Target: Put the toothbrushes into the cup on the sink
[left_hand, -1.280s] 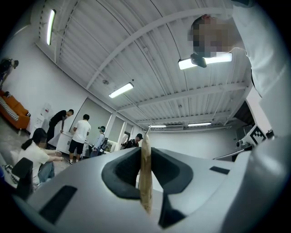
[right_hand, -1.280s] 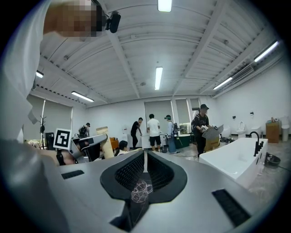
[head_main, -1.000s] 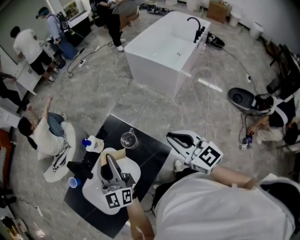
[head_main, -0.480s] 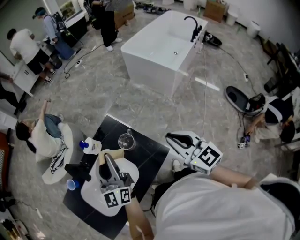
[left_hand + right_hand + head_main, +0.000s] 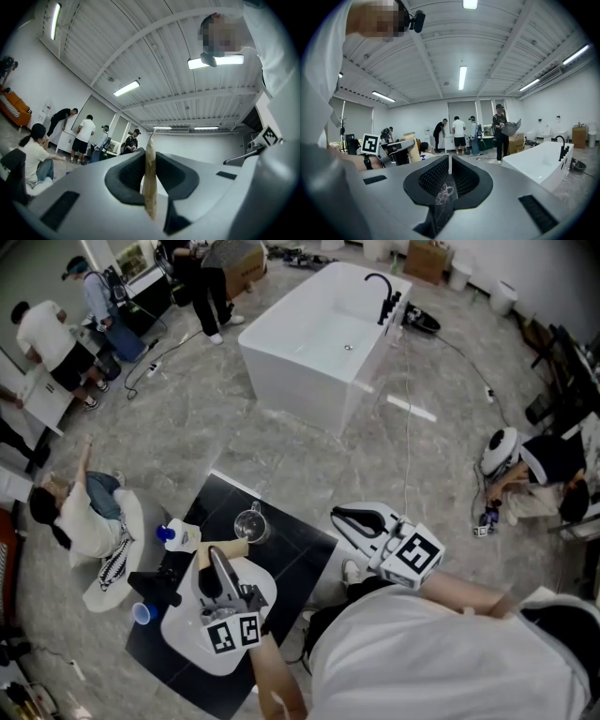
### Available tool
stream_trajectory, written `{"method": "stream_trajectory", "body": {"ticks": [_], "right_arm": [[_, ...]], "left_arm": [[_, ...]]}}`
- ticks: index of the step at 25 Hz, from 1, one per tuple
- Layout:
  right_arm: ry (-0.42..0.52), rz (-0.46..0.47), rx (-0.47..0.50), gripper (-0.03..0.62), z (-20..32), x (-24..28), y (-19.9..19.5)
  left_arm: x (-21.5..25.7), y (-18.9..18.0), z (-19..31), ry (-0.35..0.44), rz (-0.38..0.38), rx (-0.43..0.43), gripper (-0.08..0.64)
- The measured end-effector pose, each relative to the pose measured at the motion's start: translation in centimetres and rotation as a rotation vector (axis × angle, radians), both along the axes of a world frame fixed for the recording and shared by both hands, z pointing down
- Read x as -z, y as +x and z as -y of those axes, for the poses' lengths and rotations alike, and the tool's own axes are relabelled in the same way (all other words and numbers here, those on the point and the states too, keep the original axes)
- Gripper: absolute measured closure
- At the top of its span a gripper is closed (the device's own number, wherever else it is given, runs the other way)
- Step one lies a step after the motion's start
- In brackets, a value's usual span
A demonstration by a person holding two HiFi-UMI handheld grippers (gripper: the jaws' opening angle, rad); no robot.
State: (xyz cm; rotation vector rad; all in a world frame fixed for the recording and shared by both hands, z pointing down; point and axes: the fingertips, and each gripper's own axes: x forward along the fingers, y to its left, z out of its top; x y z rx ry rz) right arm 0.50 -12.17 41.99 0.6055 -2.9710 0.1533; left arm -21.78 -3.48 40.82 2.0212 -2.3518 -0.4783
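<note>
My left gripper hangs over the white sink basin and is shut on a thin tan toothbrush pack. In the left gripper view the pack stands edge-on, clamped between the dark pads. A clear glass cup stands on the black counter just beyond the basin. My right gripper is held off the counter's right side, shut with nothing in it. In the right gripper view its jaws meet, with only a wisp of thread below. That view shows the left gripper at the left.
A blue-capped bottle, a black faucet and a small blue cup stand left of the basin. A white bathtub stands farther off on the marble floor. Several people stand or sit around the room, one close to the counter's left.
Both grippers and the tan pack hold their places. Only the head view drifts slightly, and the person at the right edge has shifted.
</note>
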Motion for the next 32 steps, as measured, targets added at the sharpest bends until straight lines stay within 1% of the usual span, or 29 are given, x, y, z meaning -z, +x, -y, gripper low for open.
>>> {"method": "stream_trajectory", "body": {"ticks": [18,32], "right_arm": [[-0.008,-0.011,-0.029,0.546,0.5,-0.5,0.7],[-0.009,-0.023,-0.029,0.546,0.8,-0.7,0.5]], "left_arm": [[-1.5,-0.5,1.1,-0.019,-0.026,-0.008,0.5],[-2.4,-1.0,1.7,-0.025,-0.046,-0.005,0.5]]}}
